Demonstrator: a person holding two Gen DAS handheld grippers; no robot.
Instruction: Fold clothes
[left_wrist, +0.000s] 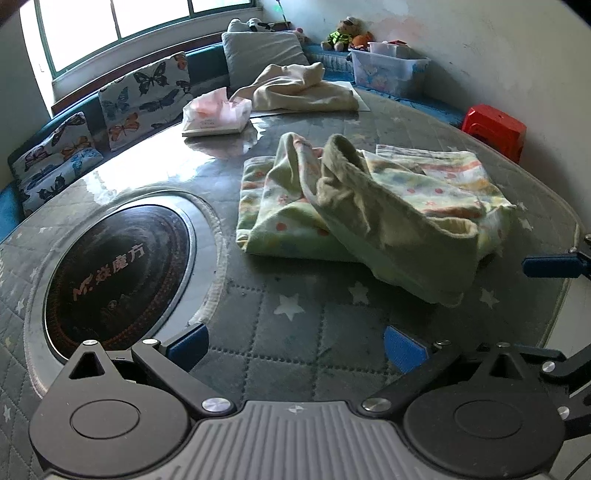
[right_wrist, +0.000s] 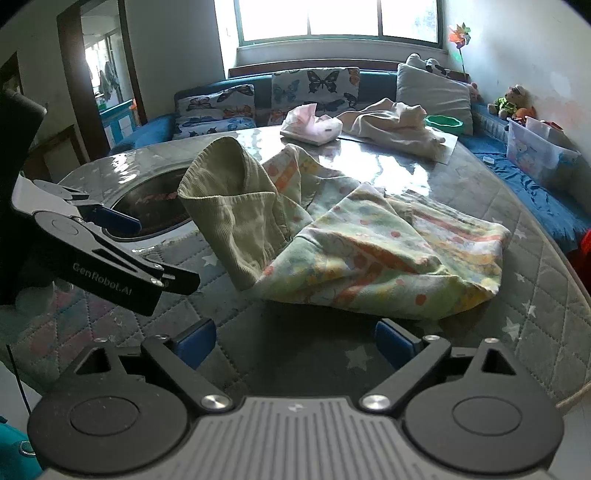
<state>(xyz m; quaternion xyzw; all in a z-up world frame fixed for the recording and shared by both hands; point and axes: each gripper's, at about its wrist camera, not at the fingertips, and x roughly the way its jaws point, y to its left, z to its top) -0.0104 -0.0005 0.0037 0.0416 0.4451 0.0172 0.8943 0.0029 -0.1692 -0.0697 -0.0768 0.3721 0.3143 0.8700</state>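
Observation:
A crumpled pale green garment (left_wrist: 369, 210) with coloured dots and a ribbed olive cuff lies in the middle of the table (left_wrist: 295, 310). My left gripper (left_wrist: 295, 347) hovers open just in front of it, nothing between its blue pads. In the right wrist view the same garment (right_wrist: 369, 243) lies ahead, its ribbed olive part (right_wrist: 229, 206) standing up at the left. My right gripper (right_wrist: 295, 343) is open and empty at the garment's near edge. The left gripper (right_wrist: 166, 253) shows at the left, open beside the olive part.
A round black hob (left_wrist: 118, 273) is set into the table on the left. A tissue pack (left_wrist: 218, 114) and a cream garment (left_wrist: 303, 88) lie at the far side. Butterfly cushions (left_wrist: 144, 96), a clear plastic box (left_wrist: 388, 70) and a red stool (left_wrist: 495, 129) surround the table.

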